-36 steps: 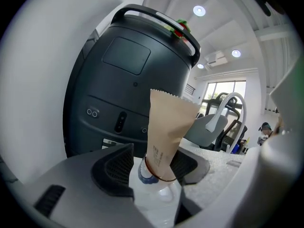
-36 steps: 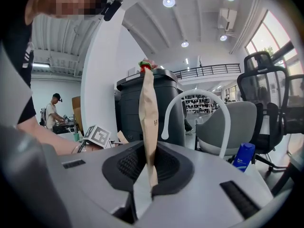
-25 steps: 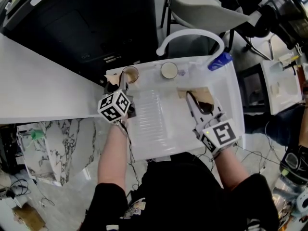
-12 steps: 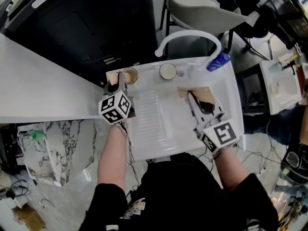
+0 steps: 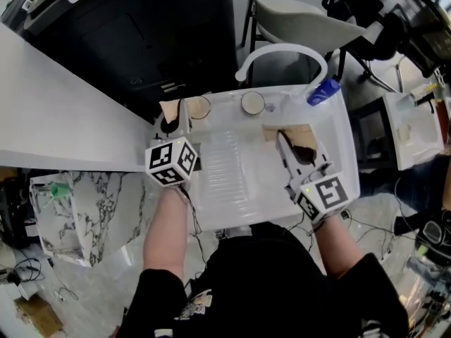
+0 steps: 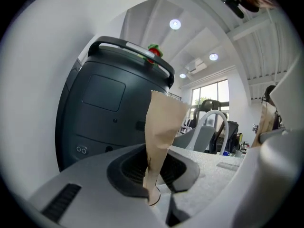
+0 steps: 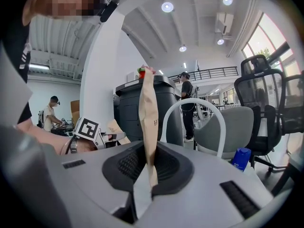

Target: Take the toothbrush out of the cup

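Since the toothbrush had to come clear of its holder, the left gripper (image 6: pixel 154 177), whose jaws had just been closing, was seen pinched on a tan paper sleeve (image 6: pixel 161 122) low down, so that the sleeve stood upright above the pads. This sleeve was judged to be the wrapped toothbrush. It was held apparently out of the clear cup (image 5: pixel 199 107), which stood just beyond the tips, to their right. The right gripper (image 7: pixel 149 170) was likewise clamped on a second sleeve (image 7: pixel 148 113), probably kept aside above the white tray (image 5: pixel 232 210). No bristles or handle could be made out through either wrapper. The cup was missed by the left gripper view, and what remained inside it could not be told.
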The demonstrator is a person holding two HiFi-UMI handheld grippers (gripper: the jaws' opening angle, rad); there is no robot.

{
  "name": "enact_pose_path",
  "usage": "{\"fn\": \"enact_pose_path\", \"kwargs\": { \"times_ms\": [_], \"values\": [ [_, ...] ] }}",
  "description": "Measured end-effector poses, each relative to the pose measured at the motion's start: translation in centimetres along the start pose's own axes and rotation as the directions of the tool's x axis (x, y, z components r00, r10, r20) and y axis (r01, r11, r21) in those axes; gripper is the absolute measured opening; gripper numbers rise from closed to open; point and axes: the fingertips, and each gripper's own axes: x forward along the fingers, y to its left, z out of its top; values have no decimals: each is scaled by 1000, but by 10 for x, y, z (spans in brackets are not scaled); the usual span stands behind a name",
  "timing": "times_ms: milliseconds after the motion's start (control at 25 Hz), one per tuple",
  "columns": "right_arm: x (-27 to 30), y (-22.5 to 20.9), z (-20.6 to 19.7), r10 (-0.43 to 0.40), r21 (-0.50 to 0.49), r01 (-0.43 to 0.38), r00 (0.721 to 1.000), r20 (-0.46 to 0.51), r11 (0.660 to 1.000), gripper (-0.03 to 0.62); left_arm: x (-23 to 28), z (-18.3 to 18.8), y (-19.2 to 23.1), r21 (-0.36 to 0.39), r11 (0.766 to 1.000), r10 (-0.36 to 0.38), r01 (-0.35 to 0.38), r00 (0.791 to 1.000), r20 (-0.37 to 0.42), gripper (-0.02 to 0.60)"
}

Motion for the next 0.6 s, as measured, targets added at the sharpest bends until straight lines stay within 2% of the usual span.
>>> {"fn": "enact_pose_path", "kwargs": {
  "times_ms": [320, 600],
  "values": [
    [-9, 18, 11, -1, 16, 1, 1000, 29, 1000, 32, -44, 60, -27, 33, 997, -69, 67, 994, 89, 38],
    [-21, 43, 18, 2, 17, -3, 998, 58, 1000, 32, -95, 99, -48, 106, 989, -119, 104, 983, 139, 38]
  ]
}}
